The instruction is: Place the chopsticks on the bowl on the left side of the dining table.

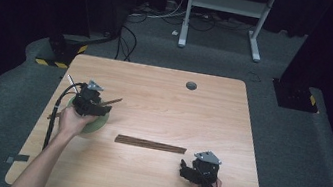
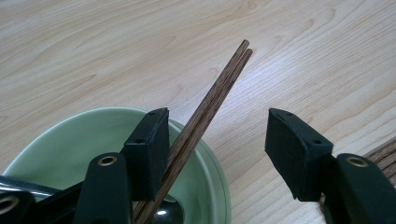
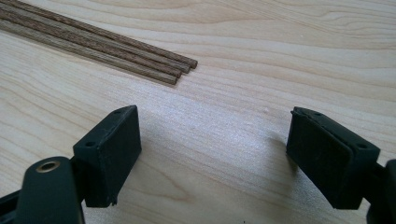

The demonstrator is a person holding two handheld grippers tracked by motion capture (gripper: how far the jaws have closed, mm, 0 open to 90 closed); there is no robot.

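One pale green bowl (image 2: pixel 205 186) sits near the left edge of the wooden surface (image 1: pixel 164 93). Two brown chopsticks (image 2: pixel 212 100) lean side by side out of the bowl, over its rim, their ends lifted above the surface. The left gripper (image 2: pixel 217 140) hovers over the bowl with its jaws wide apart; the pair lies against the inner face of one jaw, the other jaw well clear. A metal utensil rests in the bowl. Three more chopsticks (image 3: pixel 100 49) lie bundled flat mid-surface. The right gripper (image 3: pixel 215 151) stands near them, jaws wide, nothing between.
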